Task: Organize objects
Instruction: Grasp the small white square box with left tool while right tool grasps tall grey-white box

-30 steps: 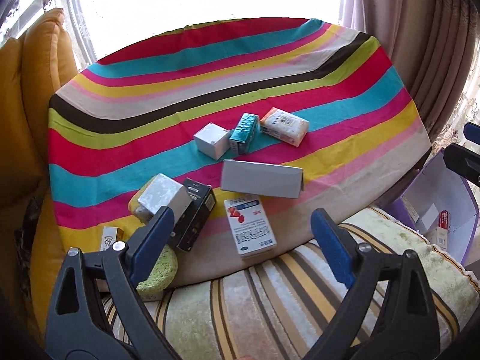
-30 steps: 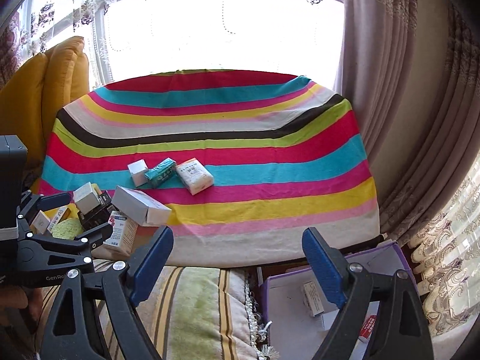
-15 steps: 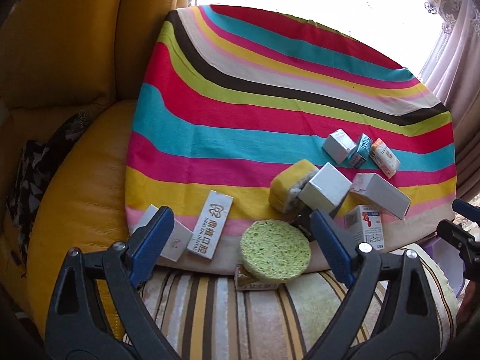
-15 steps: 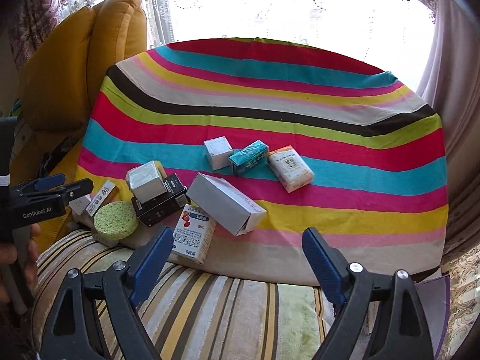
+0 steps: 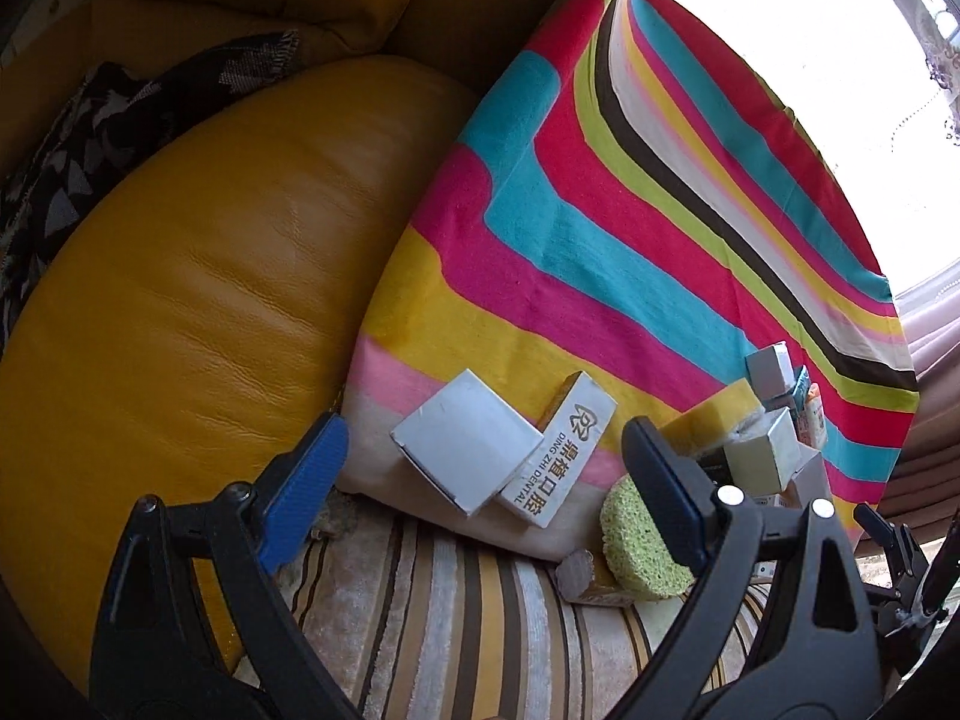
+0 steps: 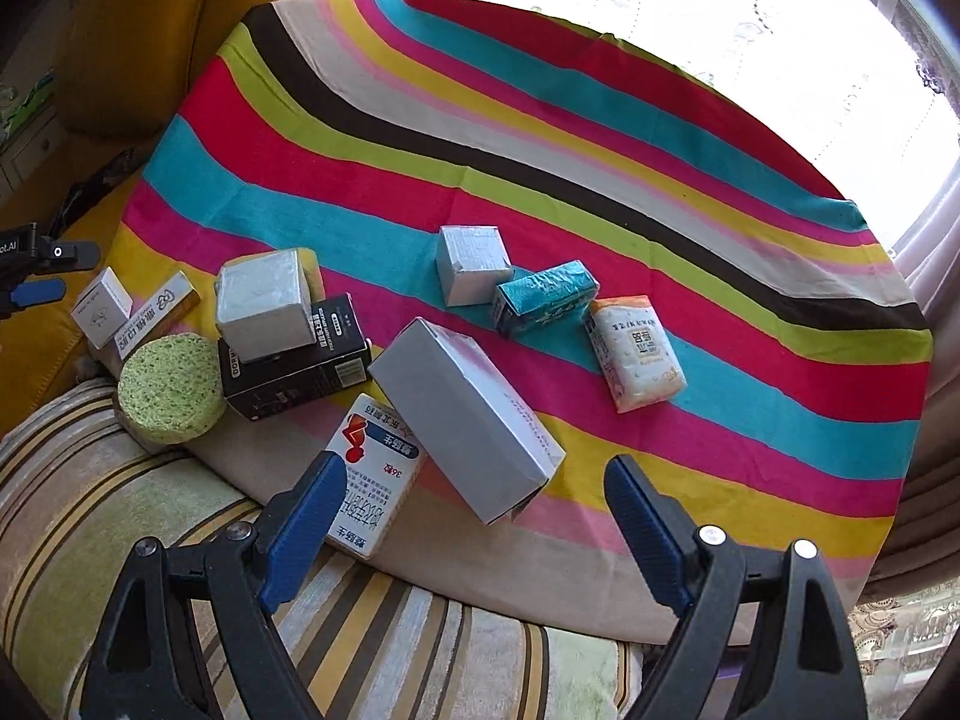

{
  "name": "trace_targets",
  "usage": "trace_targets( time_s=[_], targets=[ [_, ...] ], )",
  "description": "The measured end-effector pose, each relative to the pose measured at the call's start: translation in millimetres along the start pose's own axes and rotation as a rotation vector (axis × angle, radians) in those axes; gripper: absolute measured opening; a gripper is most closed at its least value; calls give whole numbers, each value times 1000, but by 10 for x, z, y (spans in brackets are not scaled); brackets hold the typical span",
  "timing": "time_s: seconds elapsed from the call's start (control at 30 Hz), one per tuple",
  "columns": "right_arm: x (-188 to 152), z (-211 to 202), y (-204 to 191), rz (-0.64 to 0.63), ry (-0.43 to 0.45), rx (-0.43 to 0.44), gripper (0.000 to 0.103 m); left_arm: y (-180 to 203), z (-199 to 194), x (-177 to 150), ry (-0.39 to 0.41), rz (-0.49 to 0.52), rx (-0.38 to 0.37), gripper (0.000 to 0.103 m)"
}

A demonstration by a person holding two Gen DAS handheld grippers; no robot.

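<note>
I hover my left gripper (image 5: pixel 480 480) over the white box (image 5: pixel 465 450) and my right gripper (image 6: pixel 474 516) over the long grey box (image 6: pixel 468 420), both wide open and empty, lining up picks.

The left wrist view was aimed steeply down from close above the near left corner of the striped cloth (image 5: pixel 630 228), with the yellow cushion (image 5: pixel 180 276) filling its left half. The right wrist view was set further back, facing down over the cloth's near edge with most of the cloth taken in. The green sponge (image 5: pixel 636 546) and the dental box (image 5: pixel 561 456) at that corner were shared by both.
</note>
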State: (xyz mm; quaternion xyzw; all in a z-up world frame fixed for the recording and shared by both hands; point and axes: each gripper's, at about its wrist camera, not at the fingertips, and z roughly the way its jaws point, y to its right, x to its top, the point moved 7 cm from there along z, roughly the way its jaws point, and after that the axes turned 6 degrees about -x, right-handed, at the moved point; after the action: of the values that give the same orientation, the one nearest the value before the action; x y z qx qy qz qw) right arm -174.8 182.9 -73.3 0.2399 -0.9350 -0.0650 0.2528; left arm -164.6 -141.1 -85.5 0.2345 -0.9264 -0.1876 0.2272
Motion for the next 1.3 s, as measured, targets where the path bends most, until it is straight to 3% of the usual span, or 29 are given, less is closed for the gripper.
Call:
trace_targets(
  time_s=[0.17, 0.23, 0.3, 0.33, 0.53, 0.77, 0.93, 1.3],
  targets=[
    [52, 115, -12, -45, 5, -1, 89, 53, 177, -67, -48, 45, -4, 89],
    [67, 169, -30, -70, 3, -10, 89, 65, 253, -96, -70, 62, 3, 82],
    [79, 238, -50, -86, -7, -5, 87, 61, 326, -129, -104, 75, -3, 61],
    [80, 268, -56, -92, -12, -1, 87, 66, 347, -141, -112, 83, -6, 60],
    [99, 399, -45, -87, -28, 36, 77, 211, 319, -150, -84, 178, 6, 59],
    [91, 414, 42, -26, -28, 67, 37, 505, 191, -105, -16, 284, -13, 59],
    [43, 372, 76, 31, 2, 68, 36, 807, 108, -145, 13, 361, -26, 59],
    [1, 60, 190, 99, 101, -26, 36, 1386, 38, -376, 23, 485, -60, 59]
  ],
)
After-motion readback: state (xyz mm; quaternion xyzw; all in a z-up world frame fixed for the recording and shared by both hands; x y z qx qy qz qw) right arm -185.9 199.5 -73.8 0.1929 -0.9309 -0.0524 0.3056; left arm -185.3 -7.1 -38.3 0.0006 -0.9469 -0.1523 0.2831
